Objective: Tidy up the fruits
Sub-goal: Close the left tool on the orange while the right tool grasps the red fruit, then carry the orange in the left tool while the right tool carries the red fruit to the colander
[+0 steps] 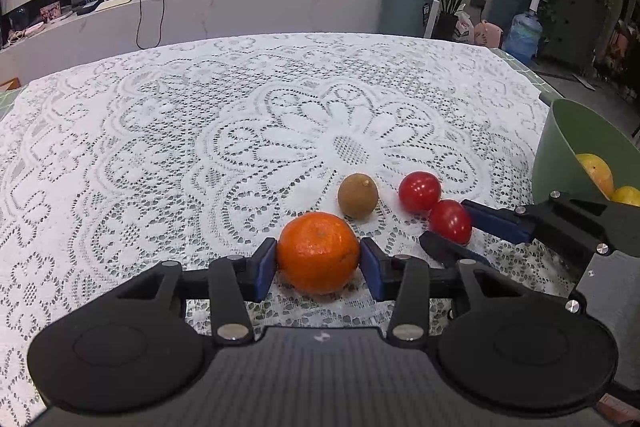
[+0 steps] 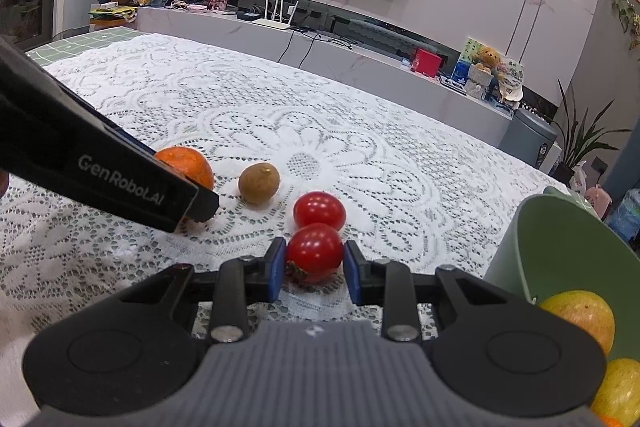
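An orange mandarin (image 1: 318,253) rests on the lace tablecloth between the blue pads of my left gripper (image 1: 318,259), which touch both its sides. In the right wrist view the mandarin (image 2: 188,165) sits partly behind the left gripper's finger. My right gripper (image 2: 315,263) is shut on the nearer red tomato (image 2: 315,251), which rests on the cloth. It shows in the left wrist view too (image 1: 451,221). A second tomato (image 2: 319,209) touches it just behind. A brown kiwi (image 2: 259,183) lies between tomatoes and mandarin.
A green bowl (image 2: 536,259) stands at the right, holding yellow fruits (image 2: 582,319); it also shows in the left wrist view (image 1: 560,147). The lace tablecloth (image 1: 200,131) covers the table. A TV counter and plants stand beyond the far edge.
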A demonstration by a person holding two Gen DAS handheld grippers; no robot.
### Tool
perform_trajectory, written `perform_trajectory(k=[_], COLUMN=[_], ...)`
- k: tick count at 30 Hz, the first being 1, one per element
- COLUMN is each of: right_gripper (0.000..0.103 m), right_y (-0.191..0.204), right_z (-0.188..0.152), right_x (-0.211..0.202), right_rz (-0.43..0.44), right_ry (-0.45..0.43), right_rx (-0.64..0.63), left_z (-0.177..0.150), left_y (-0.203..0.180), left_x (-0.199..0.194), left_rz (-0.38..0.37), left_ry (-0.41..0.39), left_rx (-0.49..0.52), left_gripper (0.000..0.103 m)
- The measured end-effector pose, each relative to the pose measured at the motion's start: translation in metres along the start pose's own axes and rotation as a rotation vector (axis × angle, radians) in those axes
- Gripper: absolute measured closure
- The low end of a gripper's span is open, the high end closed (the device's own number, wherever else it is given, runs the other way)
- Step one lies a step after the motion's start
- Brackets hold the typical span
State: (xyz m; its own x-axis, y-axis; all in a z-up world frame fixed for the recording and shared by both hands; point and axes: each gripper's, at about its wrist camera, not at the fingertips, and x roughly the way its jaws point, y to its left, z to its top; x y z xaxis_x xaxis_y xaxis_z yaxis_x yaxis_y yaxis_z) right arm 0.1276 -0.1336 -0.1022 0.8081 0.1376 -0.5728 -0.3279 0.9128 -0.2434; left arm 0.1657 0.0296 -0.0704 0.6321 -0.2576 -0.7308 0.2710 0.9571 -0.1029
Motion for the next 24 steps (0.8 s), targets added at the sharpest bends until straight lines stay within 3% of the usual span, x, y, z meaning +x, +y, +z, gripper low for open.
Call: perform_trajectory(k=[9, 24], right_gripper=[0.076, 0.076], right_y=[0.001, -0.008], right_z=[0.005, 0.006], right_x=[-0.026, -0.092], right_rz=[0.014, 0.057], right_ry=[-0.034, -0.049], right_rx=[0.01, 0.078], left_z=[-0.007, -0.02], left_y=[-0.006, -0.025], left_x=[-0.022, -0.073], left_rz=[-0.028, -0.055], left_ry=[0.003, -0.056], left_rx=[0.003, -0.008], left_gripper=[0.053, 0.053])
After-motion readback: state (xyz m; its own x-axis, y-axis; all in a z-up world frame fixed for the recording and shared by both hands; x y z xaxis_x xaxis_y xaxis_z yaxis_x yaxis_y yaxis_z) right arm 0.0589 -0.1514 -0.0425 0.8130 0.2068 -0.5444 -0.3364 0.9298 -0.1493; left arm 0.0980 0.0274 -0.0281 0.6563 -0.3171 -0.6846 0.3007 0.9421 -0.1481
